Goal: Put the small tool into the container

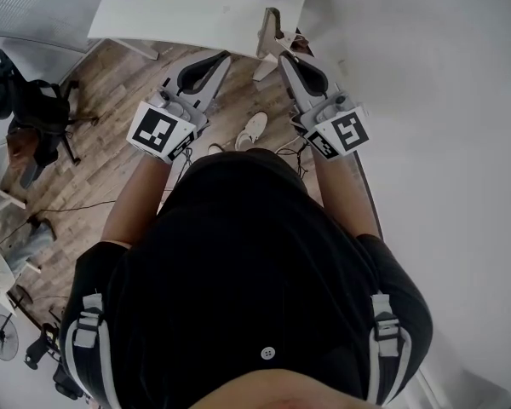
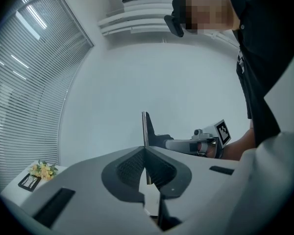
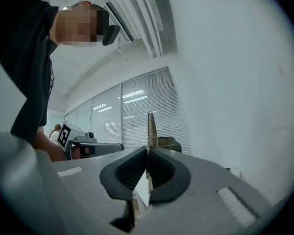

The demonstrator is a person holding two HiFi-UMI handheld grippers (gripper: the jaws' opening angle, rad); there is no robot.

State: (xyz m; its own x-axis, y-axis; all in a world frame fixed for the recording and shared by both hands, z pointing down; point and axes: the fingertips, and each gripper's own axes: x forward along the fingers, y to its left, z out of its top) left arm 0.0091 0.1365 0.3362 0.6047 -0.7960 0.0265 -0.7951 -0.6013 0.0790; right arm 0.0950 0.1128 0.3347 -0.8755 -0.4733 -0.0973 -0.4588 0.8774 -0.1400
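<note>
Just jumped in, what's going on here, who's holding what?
A person in a black shirt stands on a wood floor by a white table, both grippers held out in front. The right claw is shut on a thin flat metal tool that sticks out past its tip. The left claw is shut with nothing in it. No container is clearly in view, so the tool is not yet put away.

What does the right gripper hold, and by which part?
The small tool, a thin metal strip, pinched at its lower end by the right gripper.
</note>
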